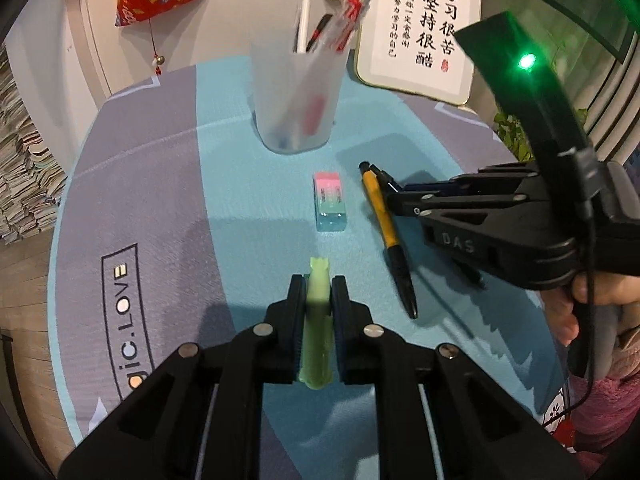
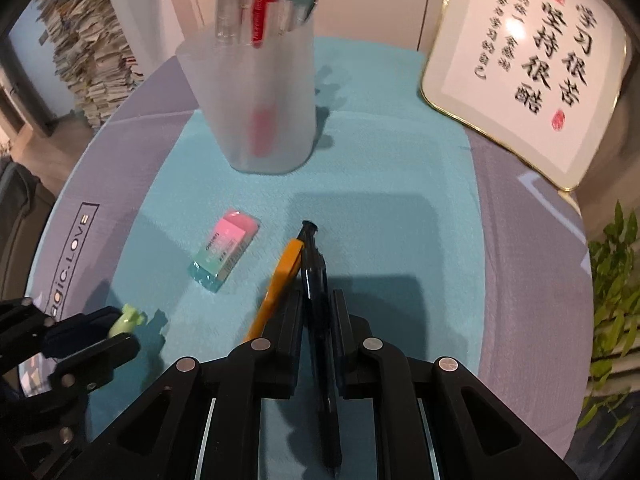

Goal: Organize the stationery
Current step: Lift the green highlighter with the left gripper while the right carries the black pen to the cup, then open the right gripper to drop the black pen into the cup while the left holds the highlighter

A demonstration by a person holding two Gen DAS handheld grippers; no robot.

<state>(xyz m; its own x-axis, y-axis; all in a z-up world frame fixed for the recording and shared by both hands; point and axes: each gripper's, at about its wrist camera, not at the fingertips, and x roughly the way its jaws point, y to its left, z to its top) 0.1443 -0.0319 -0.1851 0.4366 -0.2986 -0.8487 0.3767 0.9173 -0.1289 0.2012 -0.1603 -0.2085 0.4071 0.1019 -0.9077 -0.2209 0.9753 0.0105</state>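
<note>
My left gripper (image 1: 318, 288) is shut on a pale green pen with a cat-ear cap (image 1: 318, 320), low over the blue mat (image 1: 248, 208). In the right wrist view this gripper (image 2: 116, 328) and the green pen (image 2: 128, 316) appear at the lower left. My right gripper (image 2: 318, 300) is shut on a black pen (image 2: 314, 268) that points away from the camera. The left wrist view shows it (image 1: 394, 196) coming in from the right. A yellow and black pen (image 2: 280, 276) (image 1: 384, 216) lies on the mat beside it. A pink and teal eraser (image 1: 330, 206) (image 2: 224, 250) lies between both grippers.
A frosted pen cup (image 1: 298, 96) (image 2: 260, 100) holding several pens stands at the back of the mat. A framed calligraphy board (image 1: 420, 32) (image 2: 532, 68) leans at the back right. A paper stack (image 1: 24, 160) is off left, a plant (image 2: 612, 280) off right. A hand (image 1: 568, 308) grips the right gripper.
</note>
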